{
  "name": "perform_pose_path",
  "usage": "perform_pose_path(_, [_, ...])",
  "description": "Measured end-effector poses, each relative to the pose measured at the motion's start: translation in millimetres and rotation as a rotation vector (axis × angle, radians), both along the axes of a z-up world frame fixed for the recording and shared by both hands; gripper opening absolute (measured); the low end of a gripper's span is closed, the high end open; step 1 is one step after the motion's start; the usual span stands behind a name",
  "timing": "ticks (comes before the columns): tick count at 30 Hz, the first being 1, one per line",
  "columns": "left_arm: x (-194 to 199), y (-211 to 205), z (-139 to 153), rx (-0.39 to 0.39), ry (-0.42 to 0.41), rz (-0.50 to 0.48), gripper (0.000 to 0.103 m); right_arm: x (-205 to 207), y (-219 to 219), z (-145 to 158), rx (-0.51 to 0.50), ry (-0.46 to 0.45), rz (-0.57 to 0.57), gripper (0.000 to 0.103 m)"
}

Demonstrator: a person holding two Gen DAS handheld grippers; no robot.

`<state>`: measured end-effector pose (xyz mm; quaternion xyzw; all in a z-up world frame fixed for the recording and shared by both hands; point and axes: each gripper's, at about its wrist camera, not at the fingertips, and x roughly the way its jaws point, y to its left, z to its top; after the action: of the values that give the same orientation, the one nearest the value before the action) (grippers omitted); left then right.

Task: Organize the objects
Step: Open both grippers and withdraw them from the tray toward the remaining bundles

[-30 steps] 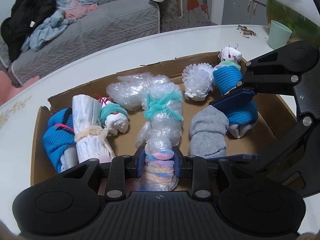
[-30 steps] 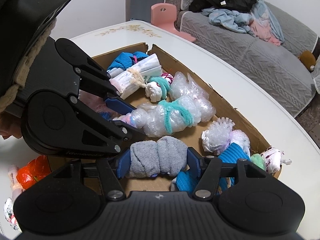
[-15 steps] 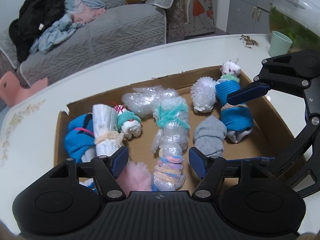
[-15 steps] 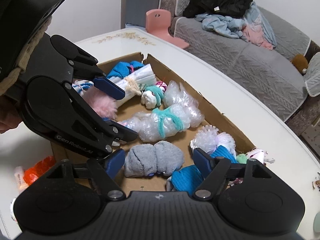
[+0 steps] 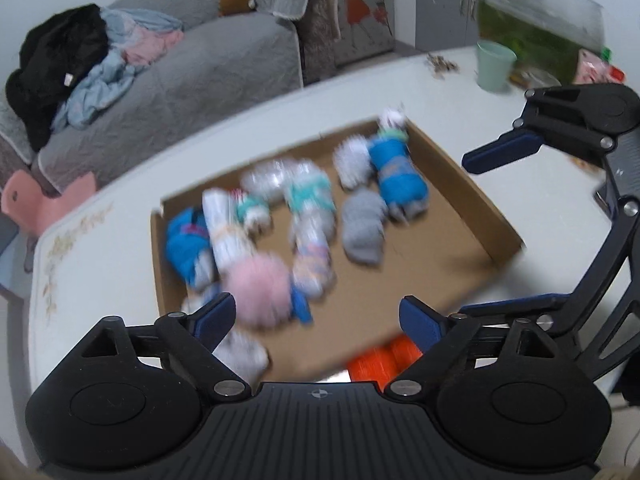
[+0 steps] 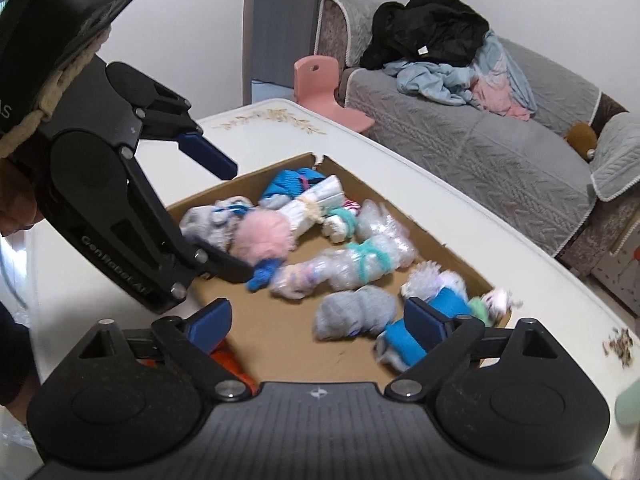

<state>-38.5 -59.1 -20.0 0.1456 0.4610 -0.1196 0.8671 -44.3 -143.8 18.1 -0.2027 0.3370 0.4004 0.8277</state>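
Left gripper [image 5: 316, 316]: fingers spread wide, holding nothing; cardboard tray [image 5: 448, 264] of bundled items lies on the bench ahead of them. Right gripper [image 6: 318, 316]: fingers likewise wide apart, empty; grey sock roll [image 6: 356, 314] lies between and beyond them, untouched.

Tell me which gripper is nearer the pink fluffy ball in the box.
Left. The left gripper hangs open just above and beside the pink fluffy ball. The right gripper, also open, is over the box's other end, by the grey sock roll.
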Motion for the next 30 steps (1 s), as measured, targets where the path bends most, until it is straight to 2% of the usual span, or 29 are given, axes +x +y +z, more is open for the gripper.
perform_pose_path(6, [-55, 5, -27, -0.004, 0.072, 0.060, 0.099, -58, 5, -13, 0.011, 0.043, 0.019, 0.102])
perform_pose_path(9, [-70, 10, -46, -0.045, 0.125, 0.112, 0.099, -78, 8, -32, -0.005, 0.072, 0.033, 0.102])
perform_pose_path(11, [-78, 11, -53, -0.050, 0.129, 0.130, 0.099, -88, 12, -43, -0.040, 0.073, 0.069, 0.102])
perform_pose_path(15, [-85, 12, -61, -0.065, 0.134, 0.162, 0.099, -96, 25, -62, -0.092, 0.070, 0.117, 0.102])
perform_pose_path(22, [-83, 26, -57, -0.082, 0.132, 0.229, 0.101, -93, 37, -83, -0.112, 0.091, 0.075, 0.102])
perform_pose_path(24, [-81, 32, -59, -0.095, 0.139, 0.254, 0.101, -92, 38, -92, -0.127, 0.121, 0.059, 0.095])
perform_pose_path(26, [-80, 34, -63, -0.104, 0.146, 0.267, 0.101, -88, 36, -99, -0.126, 0.154, 0.046, 0.077])
perform_pose_path(27, [-80, 33, -64, -0.107, 0.148, 0.268, 0.101, -85, 36, -100, -0.126, 0.173, 0.039, 0.072])
perform_pose_path(28, [-80, 32, -65, -0.106, 0.145, 0.265, 0.101, -85, 34, -101, -0.118, 0.186, 0.031, 0.067])
perform_pose_path(30, [-81, 26, -68, -0.103, 0.139, 0.248, 0.101, -85, 30, -100, -0.109, 0.197, 0.030, 0.065])
